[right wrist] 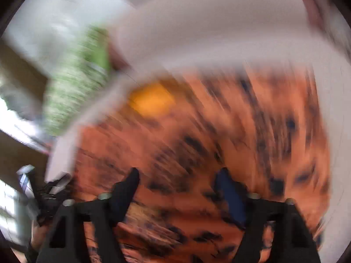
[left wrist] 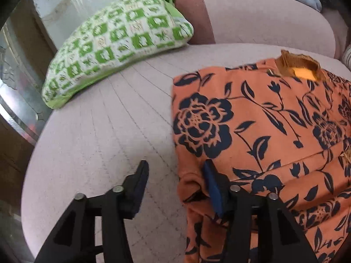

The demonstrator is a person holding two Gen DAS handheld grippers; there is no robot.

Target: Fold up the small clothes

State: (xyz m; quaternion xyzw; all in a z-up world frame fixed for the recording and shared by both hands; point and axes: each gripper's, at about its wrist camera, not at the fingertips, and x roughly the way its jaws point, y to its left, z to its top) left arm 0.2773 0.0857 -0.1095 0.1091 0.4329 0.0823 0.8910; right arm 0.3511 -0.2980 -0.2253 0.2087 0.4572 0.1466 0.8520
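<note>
Left wrist view. The left gripper (left wrist: 175,171) stood with its jaws spread wide and nothing between them. Its left finger hung over the bare pink cushion (left wrist: 105,131); its right finger, faced with a blue pad (left wrist: 214,188), lay against the near left edge of the orange floral garment (left wrist: 263,131). Contact there could not be confirmed. The garment lay flat on the cushion from 2 to 5 o'clock, folded to a straight left edge, with a brown ribbed collar (left wrist: 294,60) at 1 o'clock showing a yellow lining. Its right side and lower hem were cut off by the lens rim, and the gripper body hid part of the bunched fabric at 5 o'clock. A green and white checked pillow (left wrist: 114,43) rested at 10 to 11 o'clock, well apart from the garment, against the sofa backrest (left wrist: 263,15). A striped object at the 3 o'clock edge was too cropped to identify.

Right wrist view. The frame was heavily motion-blurred. The right gripper (right wrist: 177,175) was sharp and showed its jaws wide apart, holding nothing, poised over the garment. The orange garment (right wrist: 219,142) filled the centre to 4 o'clock as smeared colour; its print was unreadable. A yellow patch (right wrist: 151,100) at 11 o'clock matched the collar lining. A green smear (right wrist: 74,87) at 10 o'clock was likely the pillow. A dark device at 8 o'clock was indistinct.
</note>
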